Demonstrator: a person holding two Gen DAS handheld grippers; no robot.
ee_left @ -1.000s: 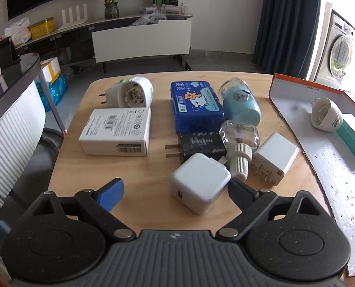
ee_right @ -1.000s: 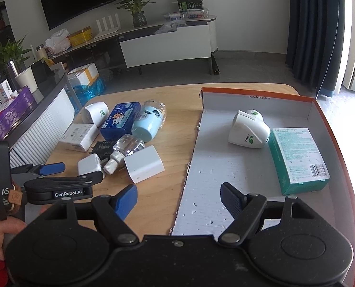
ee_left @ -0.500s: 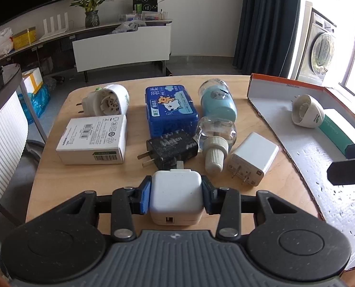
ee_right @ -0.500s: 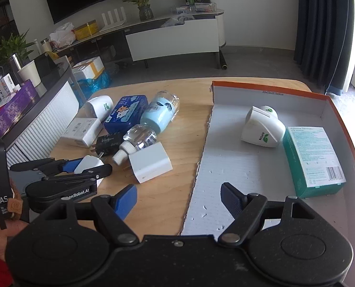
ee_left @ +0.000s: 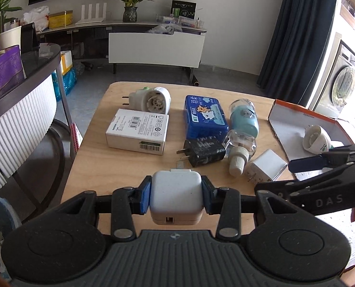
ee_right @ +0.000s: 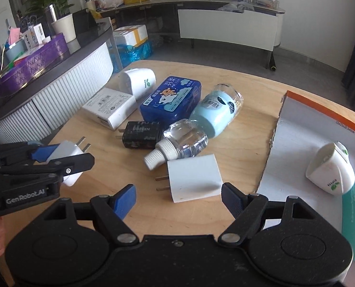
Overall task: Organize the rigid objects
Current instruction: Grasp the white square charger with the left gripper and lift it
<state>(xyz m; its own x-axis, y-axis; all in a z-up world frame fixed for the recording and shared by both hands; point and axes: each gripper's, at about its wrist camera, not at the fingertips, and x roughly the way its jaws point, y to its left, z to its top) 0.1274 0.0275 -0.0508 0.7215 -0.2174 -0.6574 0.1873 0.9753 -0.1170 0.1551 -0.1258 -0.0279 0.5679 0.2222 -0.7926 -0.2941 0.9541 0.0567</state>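
The table in front of me carries the clutter that is left to sort, and the open box lies on its right side with a white plug-in unit and a green carton already inside. On the wood, from the far side toward me, lie a white carton, a blue tin, a pale blue bottle, a black charger and a small clear bottle with its ribbed cap pointing toward me. My left gripper is clamped on the square charger, pads pressed to its two flat sides, prongs pointing away from me; in the right wrist view it looks lifted off the table, well left of the box. My right gripper has its jaws opening, and nothing is pressed between them. The flat charger lies straight ahead of it, just beyond the fingertips, with its prongs pointing left, so its long axis runs across the gap from one finger to the other. I judge the right hand is the nearer one for this piece, and the box sits just to its right. To take it I would probably need the jaws wide enough to span its length, or a roll of the wrist to catch the shorter sides.
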